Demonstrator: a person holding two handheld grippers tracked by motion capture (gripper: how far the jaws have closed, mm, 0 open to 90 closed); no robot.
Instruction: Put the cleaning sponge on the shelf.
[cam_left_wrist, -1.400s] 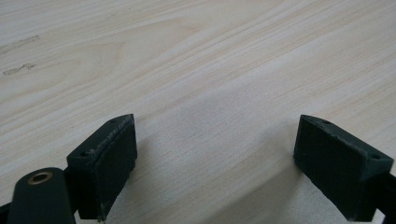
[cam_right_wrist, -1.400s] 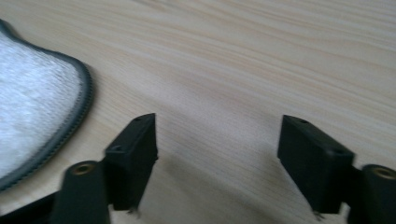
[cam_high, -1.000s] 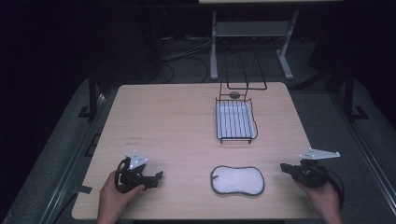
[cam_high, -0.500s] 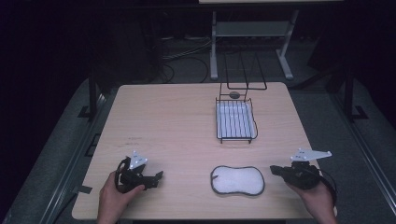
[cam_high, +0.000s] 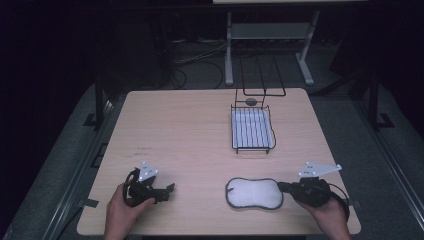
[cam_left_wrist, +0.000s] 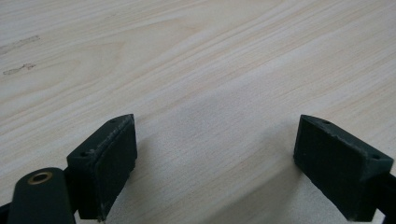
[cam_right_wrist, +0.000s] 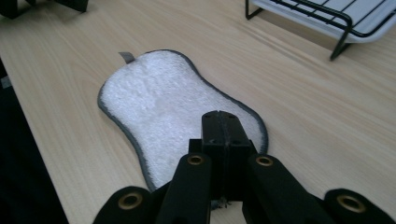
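Landmark: the white cloth pad (cam_high: 253, 193) with its grey edging, lying flat on the wooden table (cam_high: 190, 130) close to the person's edge.

Right gripper (cam_high: 281, 186): its jaws are pressed together, with nothing between them. In the right gripper view the closed tips (cam_right_wrist: 223, 122) sit over the near end of the pad (cam_right_wrist: 177, 112), low above it; whether they actually touch the fabric I cannot tell.

What has just changed: a second ago the right gripper was well clear of the pad's right end; now it has slid in toward it, so its tips reach the pad's edge. The pad itself has not shifted.

What that means: the approach looks about done, but the jaws have arrived closed (they would have to spread before they could pinch the edging), so no grasp has begun.

Left gripper (cam_high: 167, 188): jaws spread wide, holding nothing, resting over bare wood well to the left of the pad. It has stayed where it was.

Wire rack (cam_high: 252, 129): stands beyond the pad, toward the far side of the table, with a white tray under its bars. Its near corner (cam_right_wrist: 327, 18) shows past the pad in the right gripper view.

Likely next: open the right jaws and take the pad by its near rim.
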